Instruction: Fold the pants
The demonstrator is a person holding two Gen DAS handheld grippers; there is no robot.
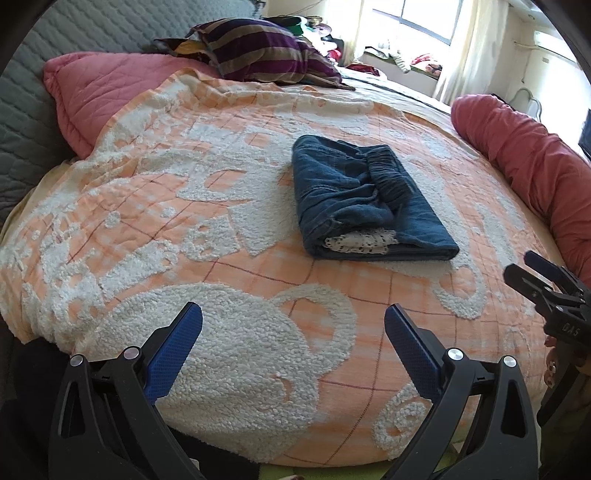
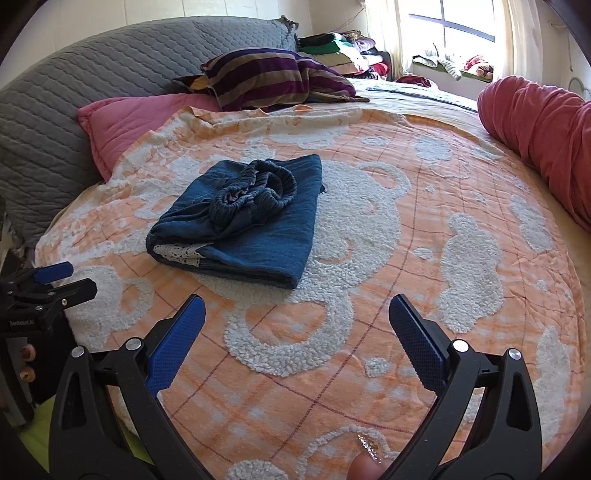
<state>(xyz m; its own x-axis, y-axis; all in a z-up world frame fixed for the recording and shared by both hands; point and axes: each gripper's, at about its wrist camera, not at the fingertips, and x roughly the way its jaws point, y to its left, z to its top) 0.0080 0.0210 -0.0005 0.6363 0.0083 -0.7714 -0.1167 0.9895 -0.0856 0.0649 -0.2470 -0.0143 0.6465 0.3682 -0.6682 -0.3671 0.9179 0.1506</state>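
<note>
The blue denim pants (image 1: 364,201) lie folded into a compact rectangle in the middle of the bed, elastic waistband on top and a strip of white lace at the near edge. From the right wrist view the same pants (image 2: 243,221) sit up and to the left. My left gripper (image 1: 293,317) hangs open over the blanket, well short of the pants, with nothing between its blue pads. My right gripper (image 2: 297,308) is open too, empty, just in front of the bundle. Each gripper shows at the edge of the other's view: the right gripper (image 1: 532,273) and the left gripper (image 2: 61,280).
An orange and white fleecy blanket (image 1: 236,258) covers the bed. A pink pillow (image 1: 99,96) and a striped purple pillow (image 1: 258,51) lie at the head, against a grey quilted headboard (image 2: 74,85). A red bolster (image 1: 535,166) runs along the right. Piled clothes sit by the window (image 2: 461,22).
</note>
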